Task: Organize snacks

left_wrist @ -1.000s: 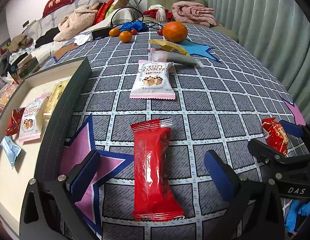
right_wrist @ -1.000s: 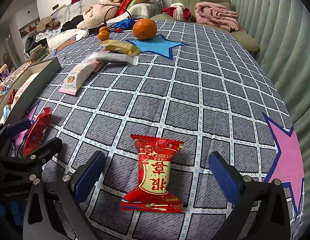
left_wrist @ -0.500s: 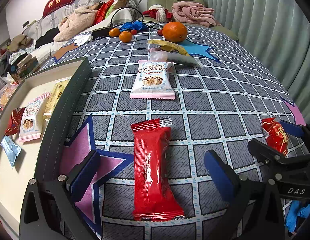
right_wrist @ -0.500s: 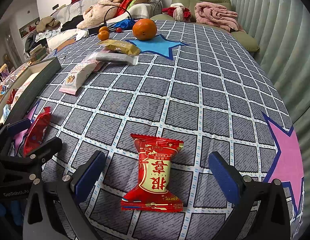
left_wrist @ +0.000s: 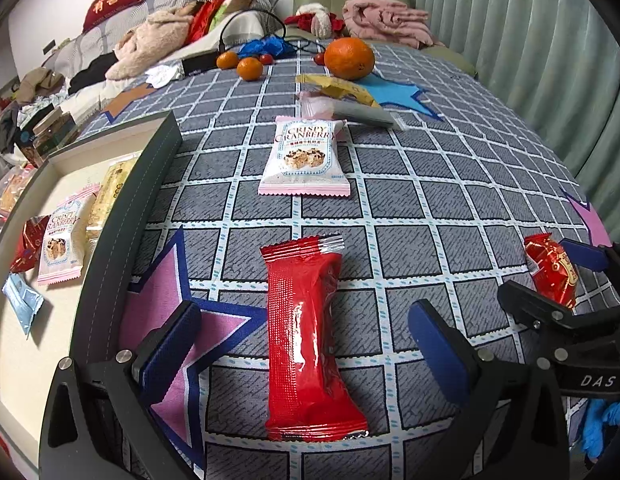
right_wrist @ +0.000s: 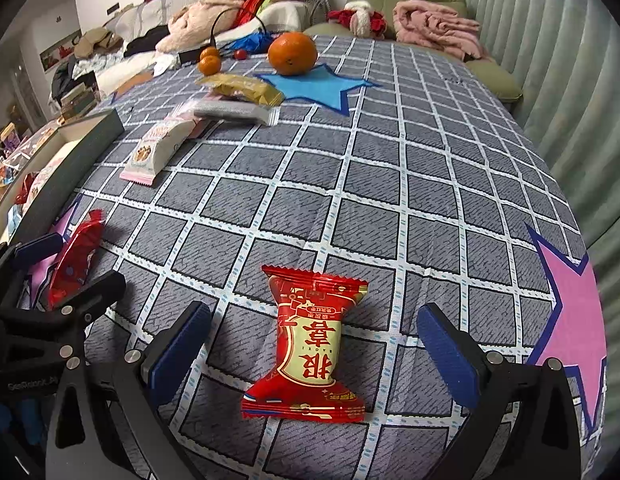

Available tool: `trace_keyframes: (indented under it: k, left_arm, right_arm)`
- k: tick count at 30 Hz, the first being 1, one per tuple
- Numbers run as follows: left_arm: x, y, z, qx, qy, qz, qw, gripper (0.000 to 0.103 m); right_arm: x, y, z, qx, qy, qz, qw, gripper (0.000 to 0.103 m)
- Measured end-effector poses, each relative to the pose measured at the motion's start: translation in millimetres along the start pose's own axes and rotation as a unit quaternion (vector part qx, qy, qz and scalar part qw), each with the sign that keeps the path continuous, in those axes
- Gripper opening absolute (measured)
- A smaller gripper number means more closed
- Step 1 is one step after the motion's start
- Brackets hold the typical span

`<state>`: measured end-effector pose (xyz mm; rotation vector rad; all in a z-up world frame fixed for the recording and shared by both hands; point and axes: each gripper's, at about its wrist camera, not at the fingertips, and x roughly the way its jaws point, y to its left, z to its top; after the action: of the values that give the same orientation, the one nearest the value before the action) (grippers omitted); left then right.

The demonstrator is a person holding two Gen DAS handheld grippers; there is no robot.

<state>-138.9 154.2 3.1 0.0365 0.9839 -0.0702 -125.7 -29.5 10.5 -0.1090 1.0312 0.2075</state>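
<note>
Your left gripper has its jaws wide apart, one on each side of the long red bar, which lies flat on the checked tablecloth touching neither pad. Your right gripper is spread the same way around the small red packet with gold print. Beyond the bar sits a cranberry pack. The tray to your left holds several packets; those at its far edge are too blurred to make out. An orange rests at the far end.
</note>
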Motion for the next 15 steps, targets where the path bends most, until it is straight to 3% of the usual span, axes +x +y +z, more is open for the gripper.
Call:
trace_keyframes:
  k: [3,5,6,7,8,9,10,15]
  left_arm:
    - [0.4,-1.6,4.8,0.000,0.027,-0.002,0.9996,0.102]
    - [-1.6,-5.0,6.5,0.005,0.034,-0.007,0.9994,0.093]
    - [-3.6,-8.1,6.2,0.012,0.035,-0.012,0.9993,0.089]
    - [-5.1,-11.5,5.7,0.017,0.034,-0.016,0.9991,0.077]
    - [-7.8,-14.9,5.6,0.024,0.032,-0.020,0.9990,0.060]
    - [-11.3,-18.1,5.4,0.034,0.030,-0.025,0.9987,0.049]
    - [-13.2,-19.5,5.3,0.038,0.030,-0.028,0.9984,0.026]
    - [-21.7,-8.9,-0.2,0.010,0.039,-0.075,0.9964,0.023]
  right_arm:
    - [1.5,-2.0,6.3,0.000,0.025,0.005,1.000,0.103]
    - [1.2,-3.5,8.4,0.000,0.030,0.002,1.000,0.098]
    - [-0.5,-3.7,8.7,-0.002,0.026,0.000,1.000,0.086]
    - [-2.3,-3.8,9.5,-0.003,0.023,0.000,1.000,0.077]
    - [-5.3,-5.1,9.9,-0.005,0.019,-0.001,1.000,0.056]
    - [-8.1,-7.3,9.8,-0.004,0.018,0.003,1.000,0.041]
    - [-9.5,-11.6,9.4,0.004,0.021,0.017,1.000,0.041]
    - [-18.4,-24.7,1.4,0.052,0.024,0.079,0.995,0.041]
